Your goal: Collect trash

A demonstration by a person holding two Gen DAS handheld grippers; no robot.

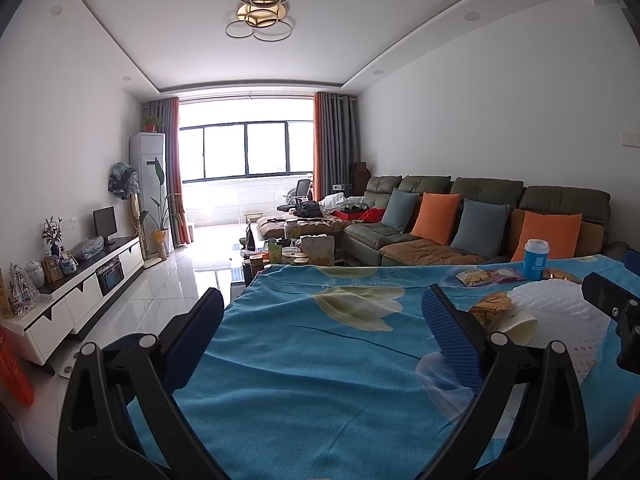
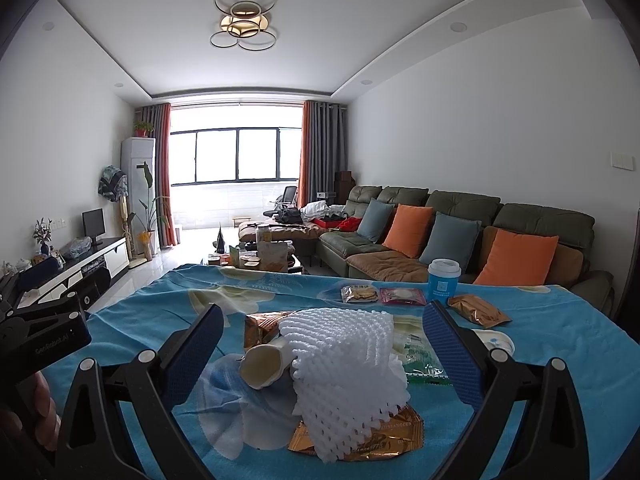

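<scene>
A pile of trash lies on the blue flowered cloth [image 2: 560, 340]: white foam netting [image 2: 344, 364], a tipped paper cup [image 2: 262, 366], gold wrappers [image 2: 380, 436] and a clear plastic bag [image 2: 236, 408]. My right gripper [image 2: 326, 356] stands open, its blue pads either side of the pile. Behind it lie small snack packets [image 2: 360, 294], another gold wrapper [image 2: 478, 310] and an upright blue cup [image 2: 443, 282]. My left gripper [image 1: 326, 340] is open over bare cloth, left of the foam netting [image 1: 560, 316] and paper cup [image 1: 518, 326].
A green sofa [image 2: 460, 240] with orange and blue cushions runs along the right wall. A cluttered coffee table [image 2: 260, 258] stands beyond the far edge of the cloth. A white TV cabinet [image 1: 88, 280] lines the left wall. A person's hand [image 2: 36, 416] shows at lower left.
</scene>
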